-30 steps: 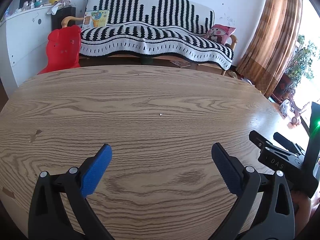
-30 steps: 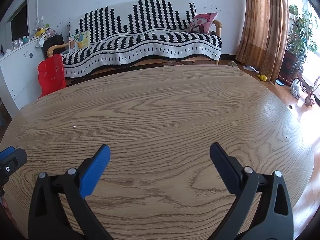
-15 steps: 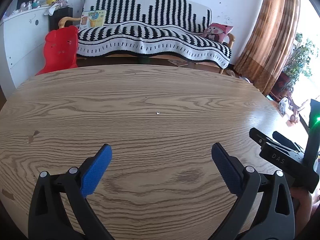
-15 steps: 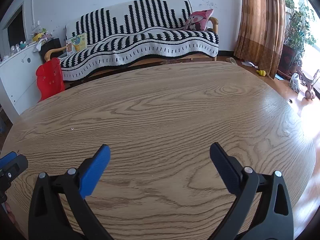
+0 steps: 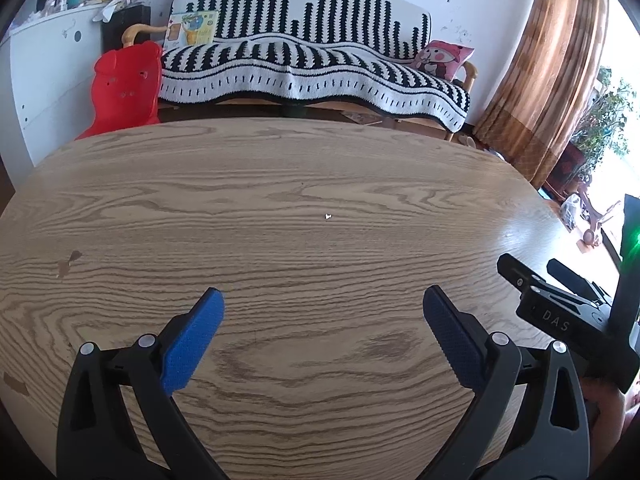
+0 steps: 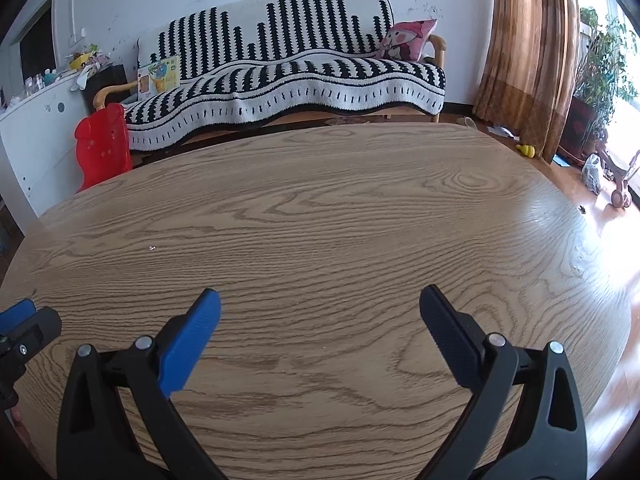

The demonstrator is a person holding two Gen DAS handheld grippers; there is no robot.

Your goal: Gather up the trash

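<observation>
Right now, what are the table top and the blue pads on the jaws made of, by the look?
Table: wood or wood-look veneer, oak-like grain rings, semi-gloss; window glare shows at its right edge. Cannot tell solid from laminate.
Blue pads: likely rubber or soft plastic, matte, with a fine knurled texture, mounted on smooth black plastic-looking arms.

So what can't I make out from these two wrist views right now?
- White speck on the table: too small in both views to identify.
- Right gripper: in the left wrist view, cut off by the right edge.
- Near table edge: hidden behind the left gripper.
</observation>
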